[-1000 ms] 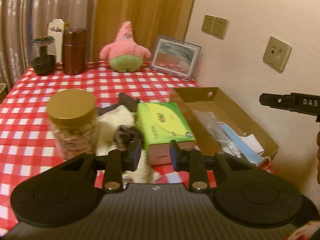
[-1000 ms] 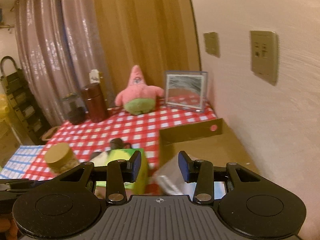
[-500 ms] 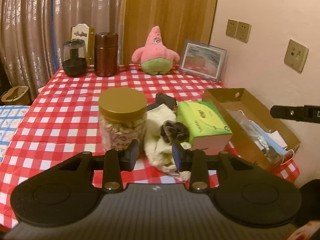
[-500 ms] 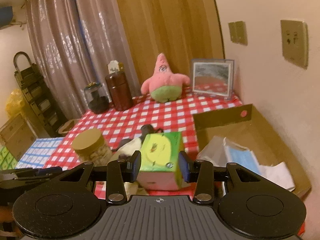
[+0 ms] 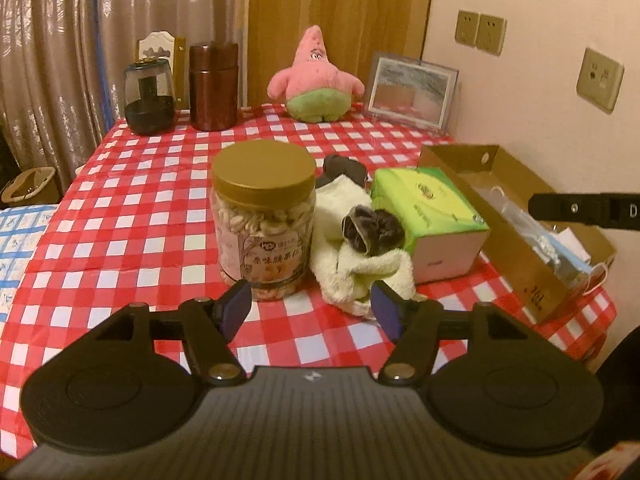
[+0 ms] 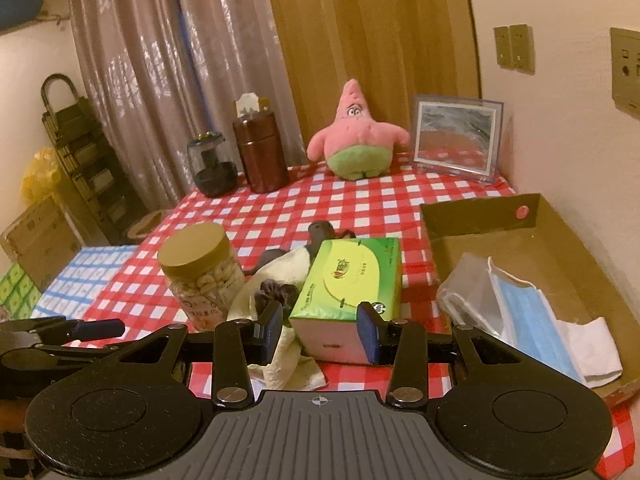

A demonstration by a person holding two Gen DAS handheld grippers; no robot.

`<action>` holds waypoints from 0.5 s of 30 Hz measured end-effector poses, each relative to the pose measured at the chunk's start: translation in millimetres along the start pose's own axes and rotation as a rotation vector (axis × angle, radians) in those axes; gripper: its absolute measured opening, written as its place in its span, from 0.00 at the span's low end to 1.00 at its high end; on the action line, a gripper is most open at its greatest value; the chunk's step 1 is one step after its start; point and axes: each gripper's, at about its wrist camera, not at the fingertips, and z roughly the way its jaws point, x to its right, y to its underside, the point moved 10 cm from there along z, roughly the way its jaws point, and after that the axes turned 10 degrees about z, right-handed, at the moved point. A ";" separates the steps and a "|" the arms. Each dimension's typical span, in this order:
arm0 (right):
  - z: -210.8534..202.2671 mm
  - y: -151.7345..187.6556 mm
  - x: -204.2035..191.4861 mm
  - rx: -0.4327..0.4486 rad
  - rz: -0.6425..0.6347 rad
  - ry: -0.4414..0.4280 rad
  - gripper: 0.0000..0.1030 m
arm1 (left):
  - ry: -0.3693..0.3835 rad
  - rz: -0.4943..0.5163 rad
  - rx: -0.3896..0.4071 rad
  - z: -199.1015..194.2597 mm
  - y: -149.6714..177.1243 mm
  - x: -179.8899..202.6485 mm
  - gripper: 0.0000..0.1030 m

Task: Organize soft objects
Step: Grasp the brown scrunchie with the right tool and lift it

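Note:
A cream towel [image 5: 352,256] lies on the checked table between a nut jar [image 5: 262,216] and a green tissue box [image 5: 430,216]; a dark scrunchie [image 5: 374,230] rests on it. A pink star plush [image 5: 316,80] stands at the back. A cardboard box [image 5: 516,240] at the right holds a blue face mask [image 6: 532,312] and a clear bag. My left gripper [image 5: 312,306] is open and empty, just short of the towel. My right gripper [image 6: 320,330] is open and empty, in front of the tissue box [image 6: 352,280] and the towel [image 6: 280,276].
A dark glass jar [image 5: 149,98], a brown canister [image 5: 214,86] and a framed picture [image 5: 412,90] stand along the back edge. The wall with sockets is close on the right. Curtains hang behind. The right gripper's finger shows in the left view [image 5: 584,210].
Both grippers have pulled back and up from the table, so more of it shows. The left gripper's fingers have opened wider. The right gripper now faces the tissue box instead of the cardboard box.

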 end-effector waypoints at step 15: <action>50.4 16.3 -18.0 -0.071 -0.204 -0.033 0.40 | 0.019 0.140 -0.020 47.3 10.9 0.3 0.62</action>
